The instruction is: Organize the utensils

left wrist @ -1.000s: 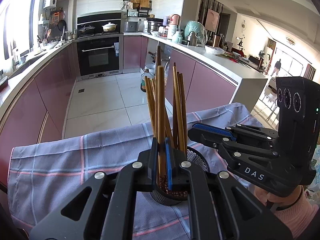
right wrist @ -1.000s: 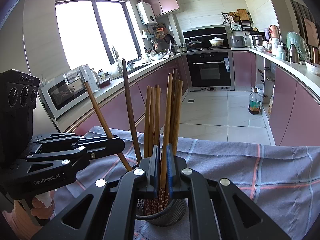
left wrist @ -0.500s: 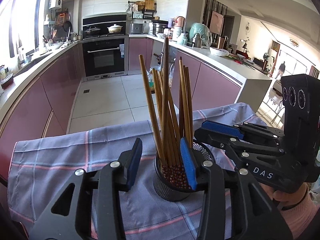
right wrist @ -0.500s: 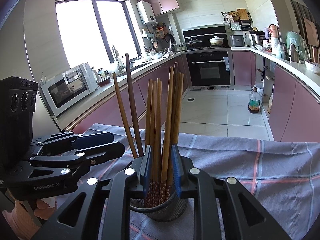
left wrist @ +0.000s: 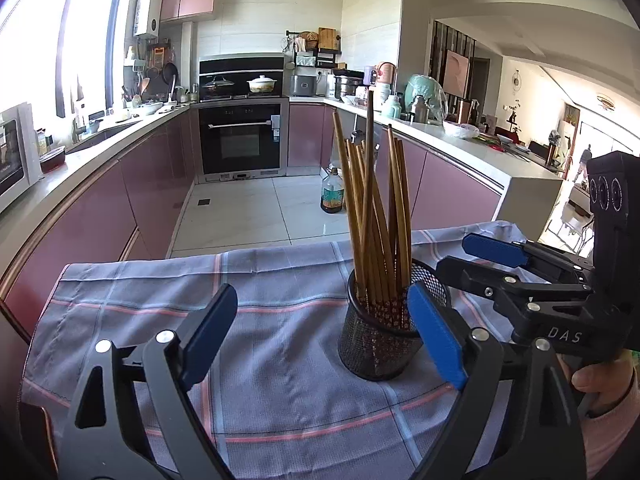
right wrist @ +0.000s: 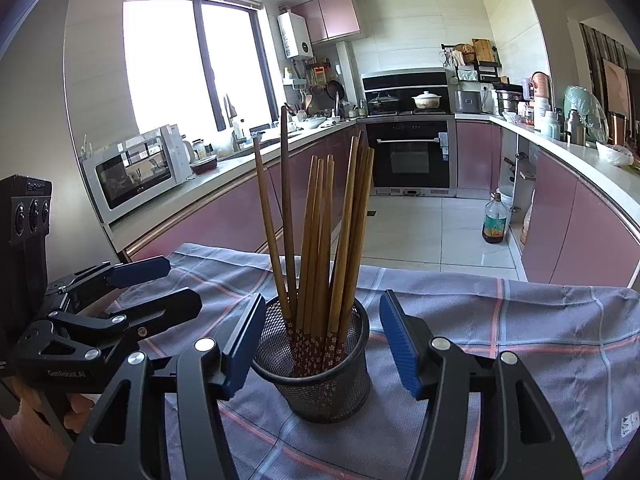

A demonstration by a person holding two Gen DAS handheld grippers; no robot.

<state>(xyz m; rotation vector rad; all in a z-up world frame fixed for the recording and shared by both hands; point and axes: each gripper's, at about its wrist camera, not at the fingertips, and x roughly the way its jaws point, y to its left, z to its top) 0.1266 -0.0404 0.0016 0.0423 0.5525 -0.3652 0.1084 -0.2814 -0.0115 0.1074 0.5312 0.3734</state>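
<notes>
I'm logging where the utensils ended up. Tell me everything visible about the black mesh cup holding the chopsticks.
The mesh cup is a round holder of black wire mesh, metal by the look, with a solid rim. It stands upright on the checked cloth. Inside, a bundle of brown chopsticks stands thin ends up, fanning outward, their flower-patterned ends at the bottom. The right gripper flanks the cup, its jaws opening, pads off the mesh; the left gripper is opening just beside it. Nothing else touches it.
</notes>
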